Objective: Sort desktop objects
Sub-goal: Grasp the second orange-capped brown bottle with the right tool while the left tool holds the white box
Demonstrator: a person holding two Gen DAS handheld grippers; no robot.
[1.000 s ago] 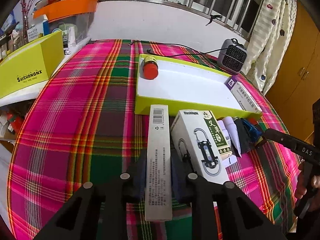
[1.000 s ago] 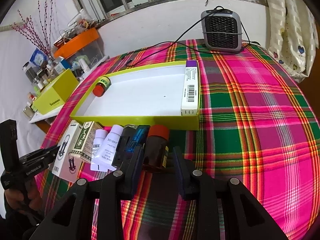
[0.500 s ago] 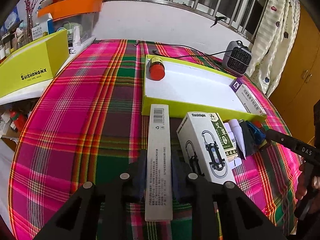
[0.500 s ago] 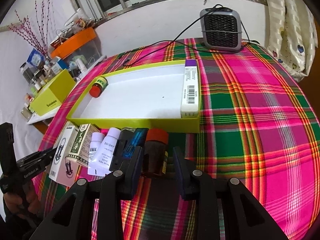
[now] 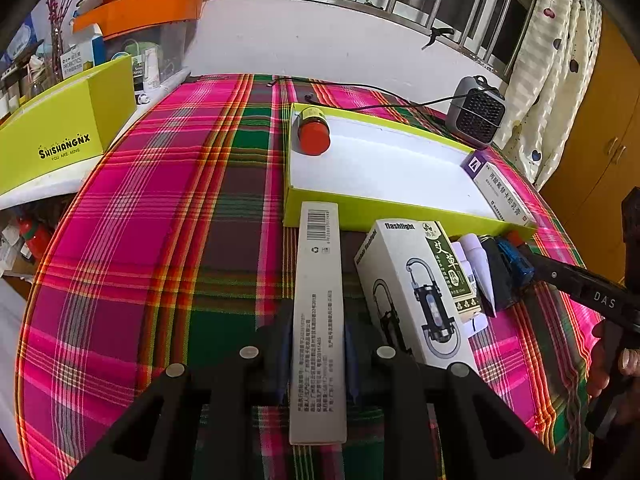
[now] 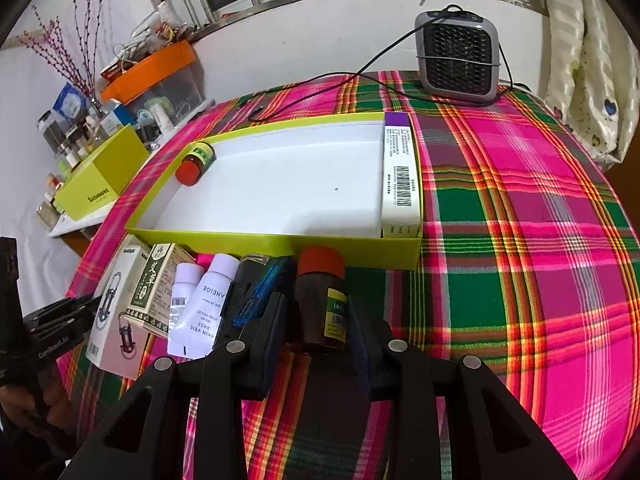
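Two grippers engaged | left gripper [image 5: 316,344] clamped on long grey box [image 5: 319,312], held above plaid cloth [image 5: 160,240] beside flashlight box [image 5: 408,292] | right gripper [image 6: 318,320] closed around brown bottle [image 6: 322,296], orange cap toward yellow tray [image 6: 280,242] | tray held red-capped jar [image 6: 196,162] and purple-ended carton [image 6: 400,176].
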